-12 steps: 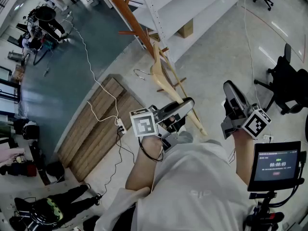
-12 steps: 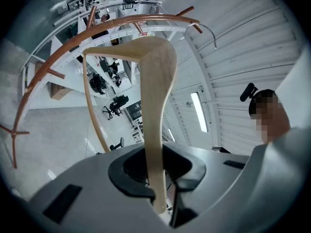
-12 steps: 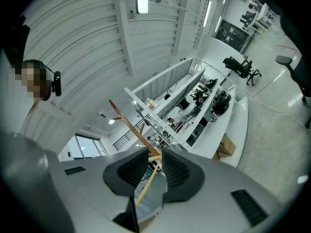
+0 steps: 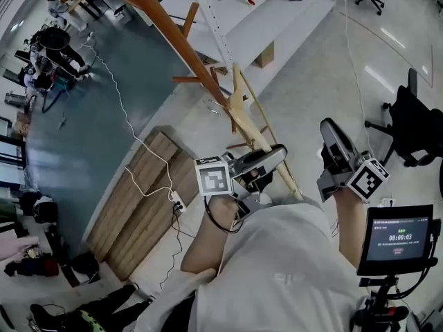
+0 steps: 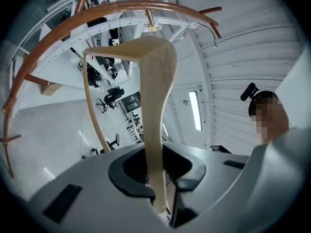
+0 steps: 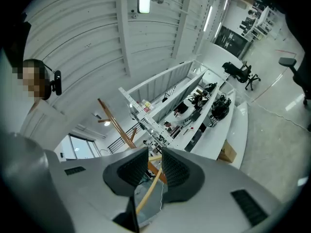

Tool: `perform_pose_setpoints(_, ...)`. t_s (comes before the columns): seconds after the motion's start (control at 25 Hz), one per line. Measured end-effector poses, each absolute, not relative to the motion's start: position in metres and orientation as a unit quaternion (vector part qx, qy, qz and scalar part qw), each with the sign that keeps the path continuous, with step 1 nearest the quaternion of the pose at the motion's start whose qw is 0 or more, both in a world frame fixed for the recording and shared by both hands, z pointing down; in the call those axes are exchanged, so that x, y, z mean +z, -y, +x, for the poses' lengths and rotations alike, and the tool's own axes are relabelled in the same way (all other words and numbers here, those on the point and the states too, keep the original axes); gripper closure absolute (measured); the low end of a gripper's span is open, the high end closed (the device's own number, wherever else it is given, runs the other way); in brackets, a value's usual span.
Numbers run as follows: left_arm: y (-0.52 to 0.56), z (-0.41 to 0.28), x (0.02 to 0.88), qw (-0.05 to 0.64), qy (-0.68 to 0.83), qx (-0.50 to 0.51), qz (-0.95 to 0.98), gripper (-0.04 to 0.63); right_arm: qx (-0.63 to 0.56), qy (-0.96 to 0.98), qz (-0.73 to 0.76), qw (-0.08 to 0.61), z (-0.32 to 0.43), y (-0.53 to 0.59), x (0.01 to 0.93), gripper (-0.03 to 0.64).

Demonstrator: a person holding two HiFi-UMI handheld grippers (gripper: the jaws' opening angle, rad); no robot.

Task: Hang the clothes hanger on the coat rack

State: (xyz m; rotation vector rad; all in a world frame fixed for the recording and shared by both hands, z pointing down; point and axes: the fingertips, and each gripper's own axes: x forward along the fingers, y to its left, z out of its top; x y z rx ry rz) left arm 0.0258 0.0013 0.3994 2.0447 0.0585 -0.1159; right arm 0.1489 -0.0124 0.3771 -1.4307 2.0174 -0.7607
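Holding the clothes hanger (image 4: 242, 111) tight in the left gripper (image 5: 156, 174), hook near the far coat rack (image 4: 165, 28), not hung yet; right gripper (image 6: 154, 169) open, empty.

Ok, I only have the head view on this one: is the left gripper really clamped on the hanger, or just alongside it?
Observer: Clamped. The left gripper view shows the left gripper with its jaws closed on one wooden arm of the hanger.
Operator: And the other one?
Observer: The right gripper, in its own view, has its jaws apart with nothing between the pads.
Operator: Is it hung?
Observer: No. In the left gripper view the coat rack arcs above the hanger's top, with a gap between them.
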Motion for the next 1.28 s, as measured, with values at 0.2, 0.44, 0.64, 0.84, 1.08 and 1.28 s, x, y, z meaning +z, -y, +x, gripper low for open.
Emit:
perform_pose_setpoints(0.2, 0.019, 0.042, 0.391, 0.523, -0.038, -0.037, 0.851, 0.529, -0.282, -0.734, -0.551, 0.28, 0.163, 0.023, 0.376, 0.522)
perform_pose_setpoints(0.44, 0.069, 0.077, 0.384, 0.524, -0.053, -0.037, 0.849, 0.529, -0.274, -0.723, -0.568, 0.284, 0.192, 0.051, 0.377, 0.522)
perform_pose_setpoints(0.64, 0.099, 0.089, 0.371, 0.516, -0.056, -0.044, 0.854, 0.529, -0.263, -0.721, -0.572, 0.289, 0.198, 0.055, 0.374, 0.522)
perform_pose_setpoints(0.84, 0.161, 0.103, 0.346, 0.496, -0.032, -0.059, 0.865, 0.529, -0.271, -0.711, -0.583, 0.284, 0.217, 0.079, 0.366, 0.522)
perform_pose_setpoints(1.08, 0.196, 0.105, 0.328, 0.487, -0.017, -0.071, 0.87, 0.529, -0.269, -0.713, -0.583, 0.28, 0.218, 0.086, 0.356, 0.522)
perform_pose_setpoints(1.28, 0.225, 0.106, 0.333, 0.505, -0.007, -0.094, 0.858, 0.529, -0.275, -0.715, -0.582, 0.274, 0.221, 0.1, 0.362, 0.522)
